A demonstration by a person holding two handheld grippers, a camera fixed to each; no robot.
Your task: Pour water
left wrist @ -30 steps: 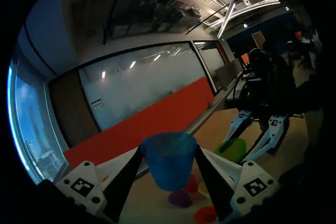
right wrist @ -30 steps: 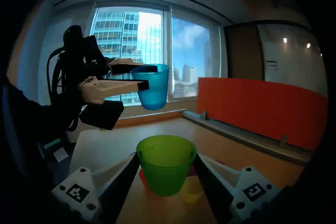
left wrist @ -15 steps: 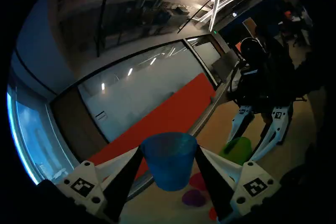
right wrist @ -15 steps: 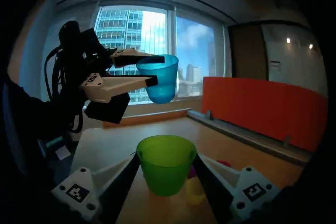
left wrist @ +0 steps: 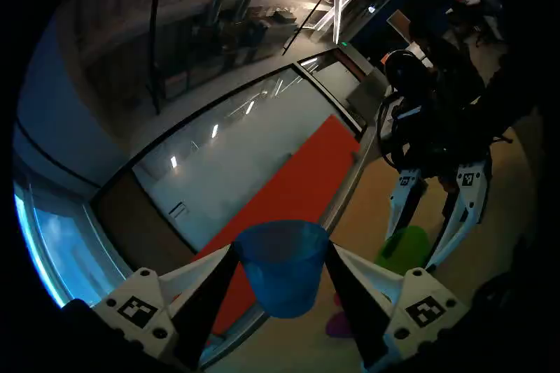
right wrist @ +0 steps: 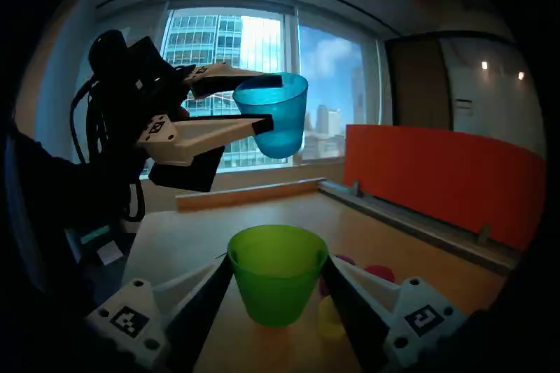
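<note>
City-view windows (right wrist: 231,44), orange panel (right wrist: 448,177), wooden table (right wrist: 350,219)

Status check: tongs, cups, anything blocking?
Left tongs shut on blue cup, held high, roughly upright. Right tongs shut on green cup over the table. Nothing between the cups.

**Both hand-held grippers clamped, left one high**

The left hand-held gripper (right wrist: 268,101) is up high, its fingers pinching a blue cup (right wrist: 276,117) by the sides. The right hand-held gripper (right wrist: 278,261) sits lower, fingers closed against a green cup (right wrist: 276,289).
</note>
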